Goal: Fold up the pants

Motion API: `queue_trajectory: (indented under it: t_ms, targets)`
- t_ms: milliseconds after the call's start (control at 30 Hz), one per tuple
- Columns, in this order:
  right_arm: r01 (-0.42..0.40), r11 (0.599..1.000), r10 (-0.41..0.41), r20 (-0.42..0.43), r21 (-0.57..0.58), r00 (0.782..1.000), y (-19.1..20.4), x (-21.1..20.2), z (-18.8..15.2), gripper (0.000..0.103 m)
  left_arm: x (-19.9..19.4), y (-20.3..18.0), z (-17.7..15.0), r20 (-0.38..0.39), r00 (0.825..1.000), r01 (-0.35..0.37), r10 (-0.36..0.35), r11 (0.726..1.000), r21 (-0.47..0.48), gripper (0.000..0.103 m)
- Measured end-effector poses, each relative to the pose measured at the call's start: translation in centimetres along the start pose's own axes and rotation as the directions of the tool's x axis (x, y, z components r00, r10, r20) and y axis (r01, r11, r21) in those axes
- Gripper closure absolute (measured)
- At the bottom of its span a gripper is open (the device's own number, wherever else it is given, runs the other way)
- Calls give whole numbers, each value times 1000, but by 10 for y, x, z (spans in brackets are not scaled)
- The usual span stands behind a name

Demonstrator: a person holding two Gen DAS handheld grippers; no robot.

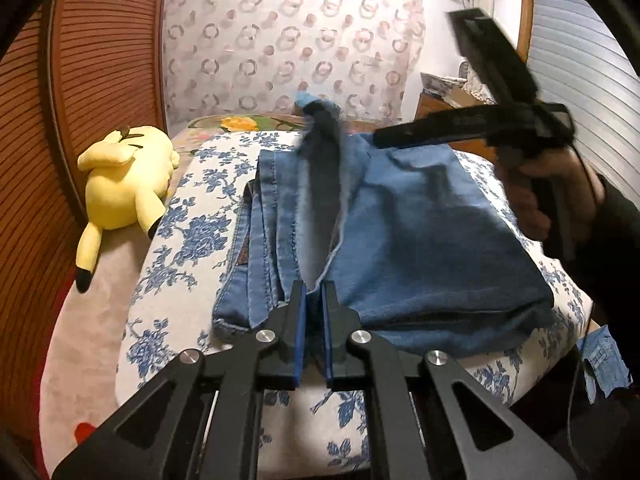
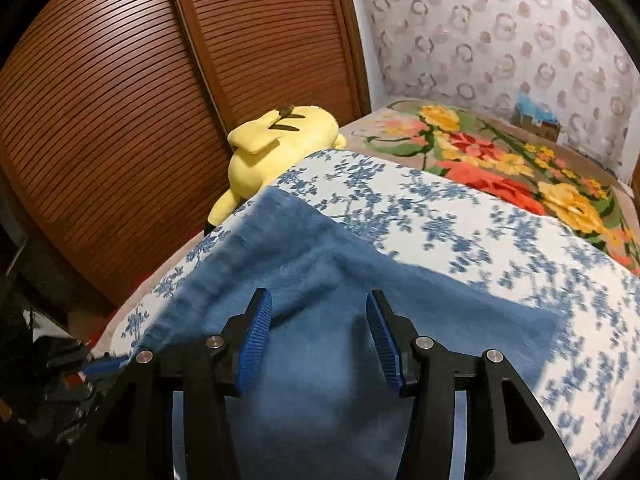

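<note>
Folded pants (image 1: 400, 240), long axis running away from the camera; left gripper (image 1: 314, 292) clamps their near edge, right gripper (image 2: 316, 312) gapes above the denim.

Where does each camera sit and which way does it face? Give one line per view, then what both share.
Left wrist: rides the left gripper, looking down along the bed; its jaws are shut on the jeans edge; the right gripper and the hand holding it show at right.
Right wrist: rides the right gripper, facing the wooden slatted doors; jaws open above the denim; no hand shows.
Shared: jeans, yellow plush toy, blue floral cover, ring-patterned wall.
</note>
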State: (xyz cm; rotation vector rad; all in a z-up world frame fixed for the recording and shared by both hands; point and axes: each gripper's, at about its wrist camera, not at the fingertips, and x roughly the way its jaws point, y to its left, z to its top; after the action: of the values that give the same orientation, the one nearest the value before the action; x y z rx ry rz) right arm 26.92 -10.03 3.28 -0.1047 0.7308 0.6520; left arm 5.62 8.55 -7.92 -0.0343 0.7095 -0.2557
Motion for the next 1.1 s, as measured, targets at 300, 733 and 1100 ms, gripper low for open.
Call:
queue_trajectory:
  t_ms: [300, 733, 1100]
  targets:
    - [-6, 997, 6, 3, -83, 1000, 36, 27, 17, 58, -15, 5, -3, 11, 1000, 2, -2, 1000, -1, 95]
    - [28, 999, -23, 102, -40, 994, 13, -45, -24, 57, -17, 0, 6, 28, 999, -30, 30, 999, -16, 83]
    - [111, 994, -111, 159, 11, 981, 3, -109, -92, 57, -18, -19, 26, 83, 996, -19, 19, 1000, 3, 27]
